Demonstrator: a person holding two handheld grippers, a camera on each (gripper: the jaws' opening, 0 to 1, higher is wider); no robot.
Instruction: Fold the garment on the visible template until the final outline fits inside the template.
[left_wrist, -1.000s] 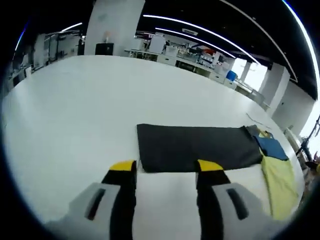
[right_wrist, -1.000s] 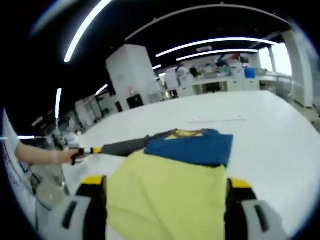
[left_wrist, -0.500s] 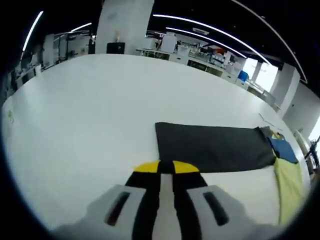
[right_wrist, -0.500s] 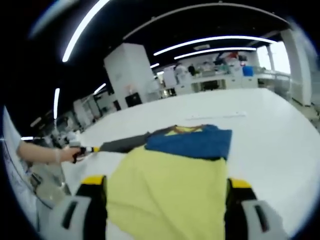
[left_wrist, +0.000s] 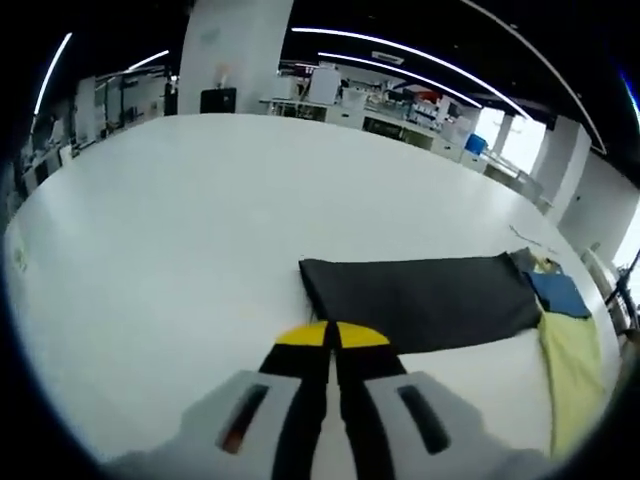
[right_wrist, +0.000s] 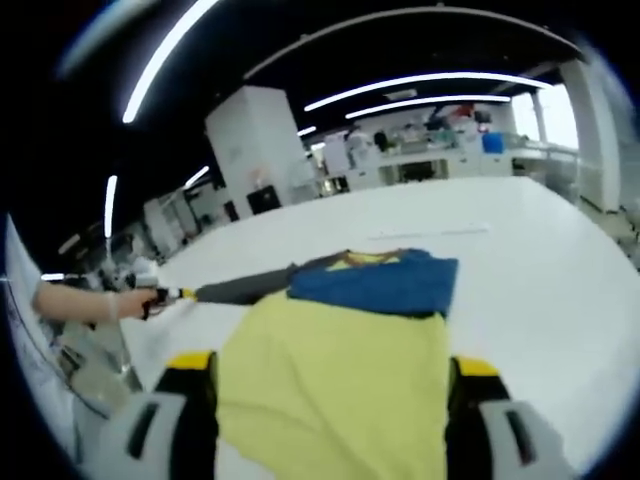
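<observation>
Closed since a second ago, the left tongs now pinch nothing near the dark template on the white desk, while the right tongs stay apart over the yellow-and-blue garment, folding apparently unstarted.

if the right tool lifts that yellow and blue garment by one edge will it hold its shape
Probably not. The garment lies flat and thin on the white table, so it likely droops. It looks light, and pushed, it may bunch rather than slide whole.
</observation>
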